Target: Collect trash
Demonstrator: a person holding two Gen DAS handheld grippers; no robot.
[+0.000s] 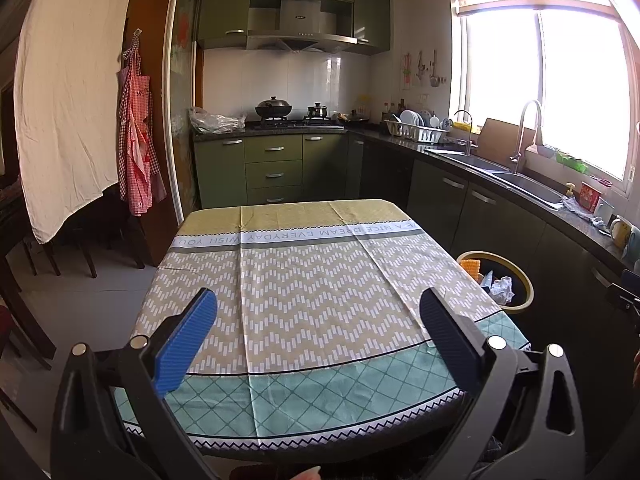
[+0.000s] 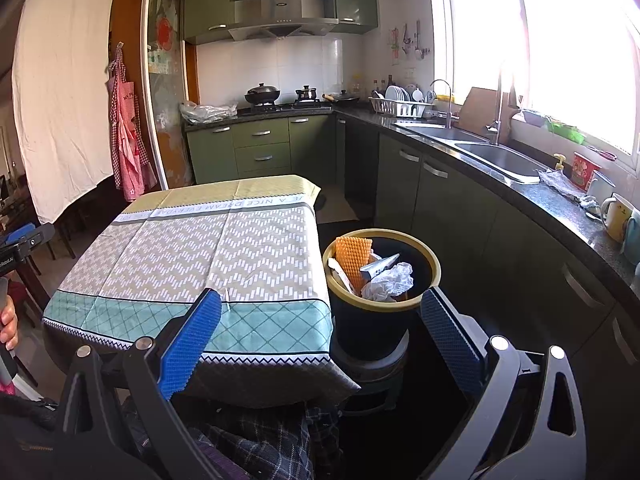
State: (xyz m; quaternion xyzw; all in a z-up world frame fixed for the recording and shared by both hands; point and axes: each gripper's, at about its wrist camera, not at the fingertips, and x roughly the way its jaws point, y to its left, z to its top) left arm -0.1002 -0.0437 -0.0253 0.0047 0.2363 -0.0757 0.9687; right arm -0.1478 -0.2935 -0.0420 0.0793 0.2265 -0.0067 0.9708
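A: From the left, what's in hand?

B: The left tool (image 1: 318,314) hangs released over the bare patterned-cloth worktop (image 1: 312,280); the right tool (image 2: 320,312) gapes empty too.

A: And the trash?

B: Crumpled white paper (image 2: 388,280) and orange mesh (image 2: 352,260) lie in the yellow-rimmed black bin (image 2: 380,312). Collection looks finished; next, check for strays.

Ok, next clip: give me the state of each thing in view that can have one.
left gripper: open, empty, over the table.
right gripper: open, empty, near the bin.
trash bin: lidless, holding trash.
crumpled white paper: in the bin, on top.
orange mesh piece: in the bin, upright.
tablecloth: spread flat, no trash visible.
wok: lidded, on the stove.
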